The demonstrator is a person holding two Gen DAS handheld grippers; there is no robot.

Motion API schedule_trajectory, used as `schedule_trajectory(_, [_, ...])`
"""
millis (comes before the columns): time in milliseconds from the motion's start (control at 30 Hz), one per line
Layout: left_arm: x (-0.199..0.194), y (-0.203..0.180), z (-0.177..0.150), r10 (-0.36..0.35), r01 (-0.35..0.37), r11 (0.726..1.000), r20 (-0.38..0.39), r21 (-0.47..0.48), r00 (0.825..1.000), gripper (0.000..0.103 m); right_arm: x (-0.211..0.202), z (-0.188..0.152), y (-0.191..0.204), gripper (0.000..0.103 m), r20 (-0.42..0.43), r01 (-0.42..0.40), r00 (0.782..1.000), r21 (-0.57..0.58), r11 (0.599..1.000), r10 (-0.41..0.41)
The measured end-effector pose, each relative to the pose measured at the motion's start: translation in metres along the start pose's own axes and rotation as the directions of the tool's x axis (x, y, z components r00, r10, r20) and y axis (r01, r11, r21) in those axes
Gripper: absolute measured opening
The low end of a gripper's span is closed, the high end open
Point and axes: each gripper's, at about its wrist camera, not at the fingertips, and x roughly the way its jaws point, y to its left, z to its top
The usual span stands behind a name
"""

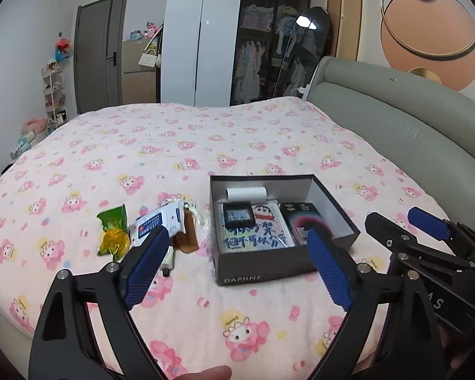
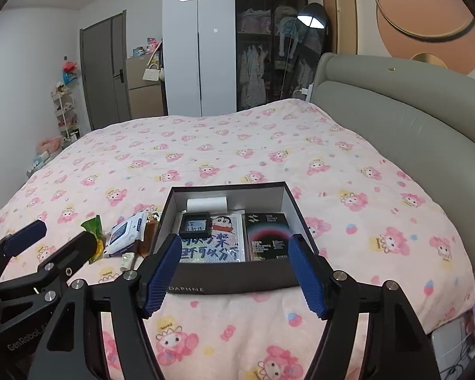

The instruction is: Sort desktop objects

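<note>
A: Box (image 2: 234,281) sits on the bed (image 2: 300,158), holding a roll (image 2: 207,204), a picture pack (image 2: 218,240) and a dark carton (image 2: 267,237).
B: And left of the box?
A: Wipes (image 1: 156,221), a green packet (image 1: 112,232), a comb (image 1: 188,232), a tube (image 1: 169,258).
B: Grippers?
A: Left (image 1: 237,266) and right (image 2: 234,277) both spread wide, empty, hovering near the box front.

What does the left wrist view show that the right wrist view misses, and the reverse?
Only the left wrist view shows the yellow candy wrapper and brown comb unobstructed, plus a fingertip at the bottom edge. Only the right wrist view shows cables on the floor beside the bed. Both show the open DAPHNE box holding a cartoon bead picture, the wet-wipes pack beside it, and both grippers, left gripper and right gripper, open and empty.
</note>
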Motion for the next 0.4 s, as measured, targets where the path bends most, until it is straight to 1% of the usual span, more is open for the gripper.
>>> schedule_trajectory(67, [0.0, -0.001, -0.003, 0.009, -0.009, 1.0, -0.006, 0.004, 1.0, 0.095, 0.0, -0.004, -0.002, 0.068, -0.005, -0.003, 1.0, 0.006, 1.0, 0.003])
schedule_trajectory(233, [0.0, -0.006, -0.007, 0.015, -0.014, 1.0, -0.009, 0.015, 1.0, 0.096, 0.003, -0.013, -0.005, 0.068, -0.027, -0.012, 1.0, 0.014, 1.0, 0.012])
schedule_trajectory(400, [-0.001, -0.008, -0.009, 0.015, -0.015, 1.0, -0.002, 0.021, 1.0, 0.096, 0.001, -0.014, -0.008, 0.068, -0.013, -0.014, 1.0, 0.023, 1.0, 0.014])
